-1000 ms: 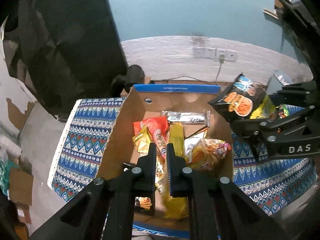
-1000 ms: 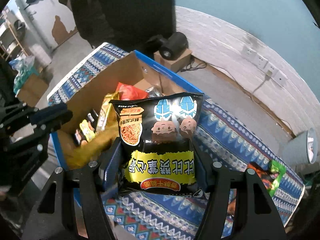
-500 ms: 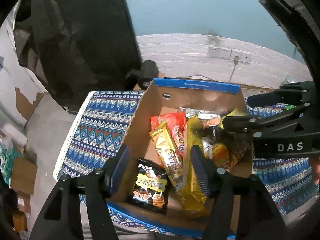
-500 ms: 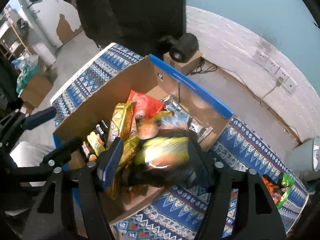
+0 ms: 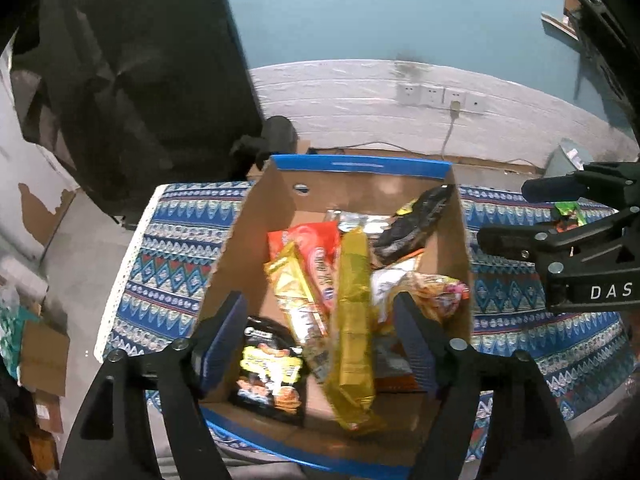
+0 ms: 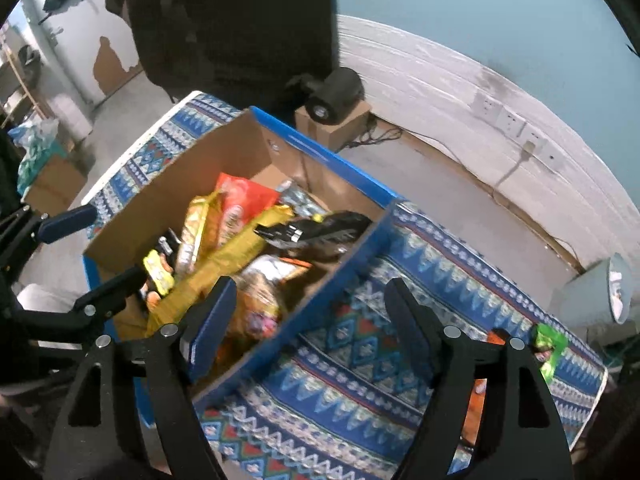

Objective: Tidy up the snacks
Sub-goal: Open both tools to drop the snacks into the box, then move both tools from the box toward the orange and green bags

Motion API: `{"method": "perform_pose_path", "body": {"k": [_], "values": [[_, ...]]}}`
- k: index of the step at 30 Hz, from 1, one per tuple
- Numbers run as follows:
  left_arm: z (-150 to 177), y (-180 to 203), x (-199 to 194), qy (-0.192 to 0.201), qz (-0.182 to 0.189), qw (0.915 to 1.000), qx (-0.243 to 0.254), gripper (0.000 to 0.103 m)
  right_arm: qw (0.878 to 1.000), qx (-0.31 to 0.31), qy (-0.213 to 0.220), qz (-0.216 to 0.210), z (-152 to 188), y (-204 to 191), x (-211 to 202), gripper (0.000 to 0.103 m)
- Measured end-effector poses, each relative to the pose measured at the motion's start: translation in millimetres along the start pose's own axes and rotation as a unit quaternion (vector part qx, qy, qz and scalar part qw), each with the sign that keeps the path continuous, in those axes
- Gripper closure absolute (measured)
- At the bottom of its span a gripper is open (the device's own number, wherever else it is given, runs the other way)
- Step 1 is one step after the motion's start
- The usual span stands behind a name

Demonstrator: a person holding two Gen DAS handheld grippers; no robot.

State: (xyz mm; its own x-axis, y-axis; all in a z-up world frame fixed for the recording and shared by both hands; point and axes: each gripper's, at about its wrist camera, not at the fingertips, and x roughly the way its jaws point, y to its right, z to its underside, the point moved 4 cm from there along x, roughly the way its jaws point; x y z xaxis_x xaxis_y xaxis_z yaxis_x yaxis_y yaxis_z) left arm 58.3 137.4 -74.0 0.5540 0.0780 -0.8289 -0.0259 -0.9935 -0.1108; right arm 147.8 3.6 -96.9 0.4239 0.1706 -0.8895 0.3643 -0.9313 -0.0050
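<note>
A cardboard box with a blue rim point(image 5: 360, 166) point(image 6: 320, 152) stands on the patterned cloth and holds several snack packs. My left gripper point(image 5: 320, 316) hovers over its near half, its jaws opening, with no pack pressed between the pads. Below it lie a small black pack point(image 5: 272, 372), a long yellow bag point(image 5: 352, 320) and a red bag point(image 5: 316, 248). A black chip bag point(image 5: 416, 224) point(image 6: 320, 230) rests against the box's far right wall. My right gripper point(image 6: 310, 308) point(image 5: 524, 216) hangs above the box's right wall, its jaws opening, and holds nothing.
A blue patterned tablecloth point(image 6: 400, 420) covers the table. Green point(image 6: 550, 344) and orange point(image 6: 476, 392) packs lie near its right end. Behind the box, a black cylindrical device point(image 6: 336, 94) sits on a carton. A grey lamp point(image 6: 600, 292) stands at the right.
The left gripper went from shut to wide apart, and a small black pack now lies in the box's near left. The right gripper released the black chip bag, which dropped into the box.
</note>
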Motion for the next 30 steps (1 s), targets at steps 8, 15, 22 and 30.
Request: {"method": "perform_pose_path", "body": {"k": [8, 15, 22, 30], "values": [[-3.0, 41.3, 3.3, -0.015, 0.029, 0.9992, 0.025, 0.026, 0.999, 0.028, 0.001, 0.016, 21.2, 39.6, -15.1, 0.026], [-7.7, 67.0, 5.7, -0.025, 0.046, 0.9980, 0.034, 0.026, 0.998, 0.047, 0.004, 0.033, 41.1, 69.9, -28.0, 0.026], [-13.5, 93.2, 5.9, -0.030, 0.057, 0.9969, 0.045, 0.026, 0.997, 0.064, 0.009, 0.048, 62.4, 100.2, -43.1, 0.025], [-18.0, 136.7, 5.2, -0.035, 0.067, 0.9942, 0.077, 0.025, 0.994, 0.085, 0.010, 0.067, 91.1, 135.7, -57.9, 0.024]]}}
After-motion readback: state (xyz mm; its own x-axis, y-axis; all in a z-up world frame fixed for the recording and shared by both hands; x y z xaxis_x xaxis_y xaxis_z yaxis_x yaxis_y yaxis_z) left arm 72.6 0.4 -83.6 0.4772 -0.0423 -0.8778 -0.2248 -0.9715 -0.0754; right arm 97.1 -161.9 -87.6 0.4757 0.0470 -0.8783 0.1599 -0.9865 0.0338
